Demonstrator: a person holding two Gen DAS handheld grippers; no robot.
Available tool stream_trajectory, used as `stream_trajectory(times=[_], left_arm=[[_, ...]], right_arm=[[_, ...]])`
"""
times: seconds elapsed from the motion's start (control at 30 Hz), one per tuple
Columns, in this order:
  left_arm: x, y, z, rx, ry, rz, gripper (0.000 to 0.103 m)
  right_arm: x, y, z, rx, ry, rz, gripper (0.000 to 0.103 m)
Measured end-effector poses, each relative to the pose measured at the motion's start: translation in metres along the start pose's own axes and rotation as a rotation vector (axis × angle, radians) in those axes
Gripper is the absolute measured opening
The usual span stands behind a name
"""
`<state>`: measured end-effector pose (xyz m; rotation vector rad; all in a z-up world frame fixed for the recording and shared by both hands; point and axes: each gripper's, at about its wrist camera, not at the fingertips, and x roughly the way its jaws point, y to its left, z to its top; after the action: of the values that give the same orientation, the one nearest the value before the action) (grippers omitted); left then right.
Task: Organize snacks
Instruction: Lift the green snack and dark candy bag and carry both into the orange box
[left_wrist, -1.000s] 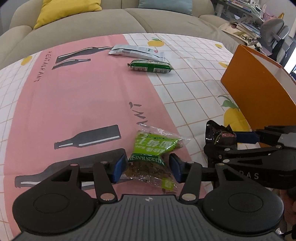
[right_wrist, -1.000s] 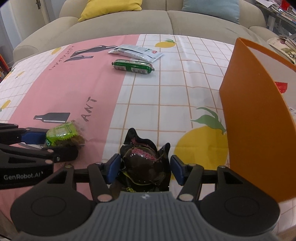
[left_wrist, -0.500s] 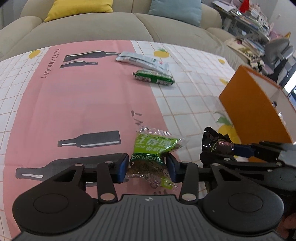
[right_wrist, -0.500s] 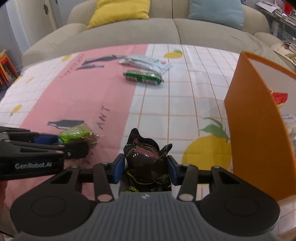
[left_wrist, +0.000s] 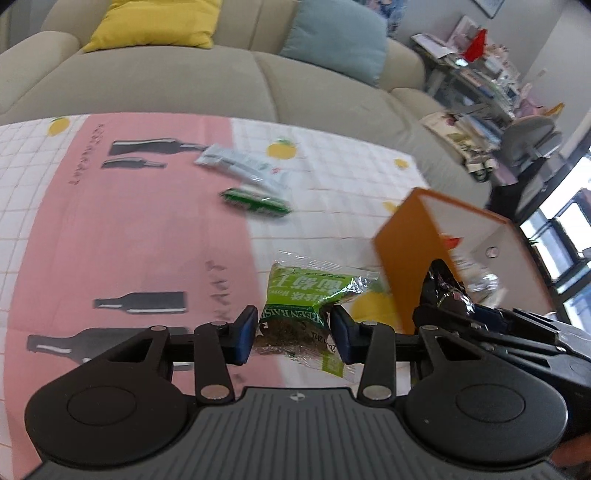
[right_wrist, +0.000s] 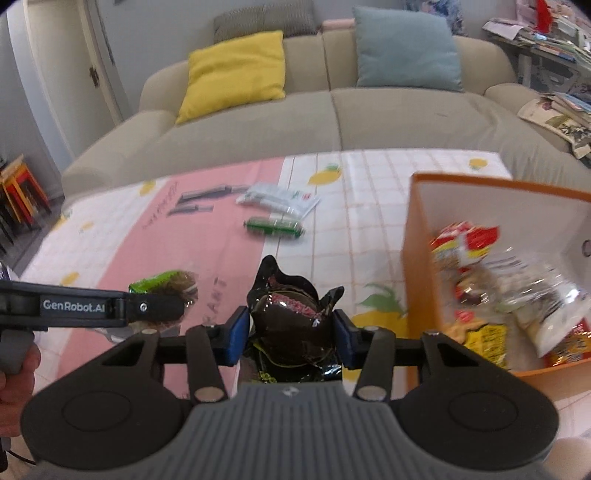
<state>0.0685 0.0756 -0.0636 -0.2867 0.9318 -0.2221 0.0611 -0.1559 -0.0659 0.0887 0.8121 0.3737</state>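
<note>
Sofa-side worktop (right_wrist: 369, 206): left gripper (left_wrist: 293, 334) pinches the green raisin packet (left_wrist: 306, 295), right gripper (right_wrist: 290, 332) clamps the black packet (right_wrist: 291, 314) (both aloft); slippery wrappers could slide free short of the orange box (right_wrist: 417, 280).

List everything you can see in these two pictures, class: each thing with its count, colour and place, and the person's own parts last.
Raisin packet: 1, green, in left gripper.
Dark packet: 1, black, in right gripper.
Box: 1, orange, table's right, holding several snack bags.
Green stick: 1, far on table.
White sachets: pale, beside it; count unclear.
Tablecloth: 1, pink and white.
Cushions: yellow, blue, on sofa.
Left gripper: shut.
Right gripper: shut.
</note>
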Motion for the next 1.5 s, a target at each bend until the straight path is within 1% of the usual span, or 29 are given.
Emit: stream_trajectory(times=[0.17, 0.33, 0.5, 0.63, 0.8, 0.97, 1.2, 1.3, 1.4, 1.5], left_arm=[[-0.006, -0.037, 0.013, 0.06, -0.01, -0.043, 0.048], [-0.002, -0.083, 0.032, 0.145, -0.015, -0.103, 0.048], [0.015, -0.129, 0.047, 0.222, -0.001, -0.162, 0.048], [0.04, -0.165, 0.056, 0.288, 0.035, -0.196, 0.048], [0.077, -0.202, 0.056, 0.372, 0.104, -0.214, 0.048], [0.11, -0.221, 0.052, 0.449, 0.169, -0.229, 0.048], [0.152, -0.231, 0.052, 0.443, 0.233, -0.237, 0.048], [0.166, -0.239, 0.049, 0.48, 0.244, -0.211, 0.048], [0.18, -0.241, 0.048, 0.48, 0.267, -0.203, 0.048], [0.189, -0.243, 0.045, 0.507, 0.279, -0.186, 0.048]], right_arm=[[-0.027, -0.031, 0.017, 0.023, -0.049, -0.023, 0.047], [-0.047, -0.071, 0.029, 0.025, -0.074, -0.088, 0.047], [-0.061, -0.109, 0.038, 0.009, -0.081, -0.162, 0.047], [-0.065, -0.139, 0.043, 0.002, -0.06, -0.213, 0.047], [-0.053, -0.173, 0.046, -0.014, -0.002, -0.259, 0.047], [-0.039, -0.194, 0.044, -0.022, 0.049, -0.283, 0.047], [-0.011, -0.215, 0.038, -0.018, 0.109, -0.3, 0.047], [-0.002, -0.221, 0.035, -0.036, 0.132, -0.315, 0.047], [0.005, -0.226, 0.032, -0.057, 0.153, -0.327, 0.047], [0.013, -0.231, 0.028, -0.071, 0.179, -0.336, 0.047]])
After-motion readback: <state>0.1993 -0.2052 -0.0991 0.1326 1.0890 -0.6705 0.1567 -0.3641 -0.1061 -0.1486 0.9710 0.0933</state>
